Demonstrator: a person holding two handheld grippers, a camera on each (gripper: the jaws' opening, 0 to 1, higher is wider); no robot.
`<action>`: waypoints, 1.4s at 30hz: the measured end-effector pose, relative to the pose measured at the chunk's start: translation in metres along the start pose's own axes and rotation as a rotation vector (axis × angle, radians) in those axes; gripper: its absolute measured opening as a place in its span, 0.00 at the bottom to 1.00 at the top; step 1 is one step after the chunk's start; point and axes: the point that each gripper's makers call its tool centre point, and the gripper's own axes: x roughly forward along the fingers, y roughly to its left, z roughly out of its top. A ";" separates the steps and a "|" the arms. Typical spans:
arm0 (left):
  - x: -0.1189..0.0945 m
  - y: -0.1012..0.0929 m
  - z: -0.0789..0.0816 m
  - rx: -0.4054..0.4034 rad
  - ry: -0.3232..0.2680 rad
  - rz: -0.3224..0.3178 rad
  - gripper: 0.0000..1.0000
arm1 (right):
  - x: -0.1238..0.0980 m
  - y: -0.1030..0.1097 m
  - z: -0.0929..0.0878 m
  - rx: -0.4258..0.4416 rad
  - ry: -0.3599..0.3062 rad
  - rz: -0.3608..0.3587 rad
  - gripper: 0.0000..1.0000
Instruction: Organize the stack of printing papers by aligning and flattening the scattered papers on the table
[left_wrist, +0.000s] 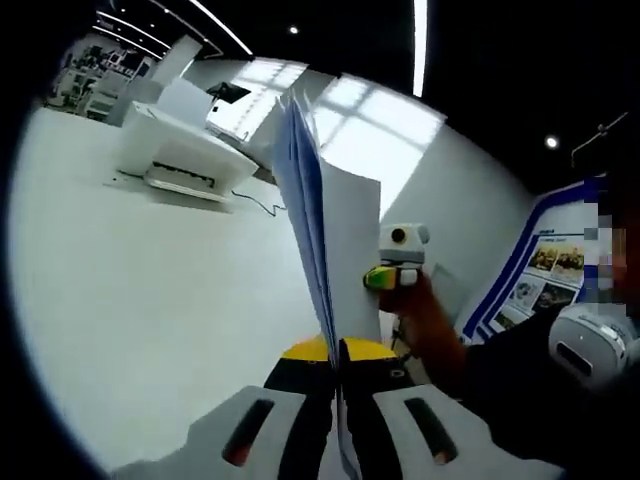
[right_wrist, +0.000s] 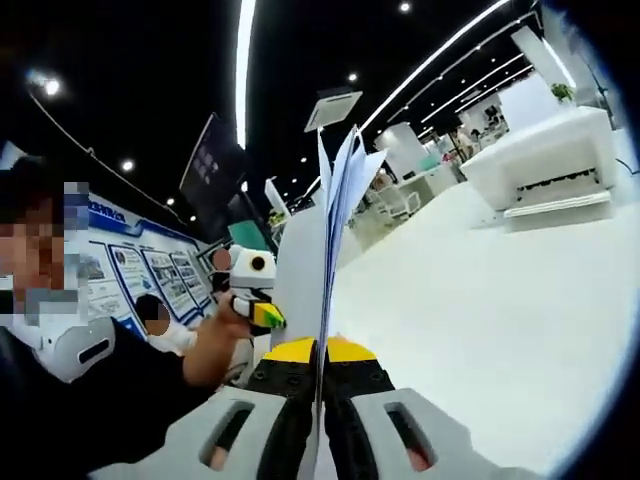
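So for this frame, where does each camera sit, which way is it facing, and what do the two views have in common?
Left gripper view: rides the left hand-held gripper, looking along its jaws clamped on the paper stack; the person's hand shows beyond.
Right gripper view: rides the right hand-held gripper, jaws clamped on the paper stack; hand at left.
Shared: the stack, white table, printer.

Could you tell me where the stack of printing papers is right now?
The paper stack is off the white table, standing on edge, clamped between the left gripper and the right gripper, with the white printer behind.
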 end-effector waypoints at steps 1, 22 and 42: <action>0.001 0.003 0.000 0.002 0.000 0.005 0.07 | 0.001 -0.003 -0.001 -0.004 0.001 -0.008 0.00; 0.020 0.060 -0.012 0.026 0.064 0.126 0.07 | 0.012 -0.056 -0.016 -0.013 0.030 -0.107 0.00; 0.033 0.100 -0.025 0.041 0.115 0.217 0.08 | 0.024 -0.099 -0.033 -0.031 0.085 -0.210 0.00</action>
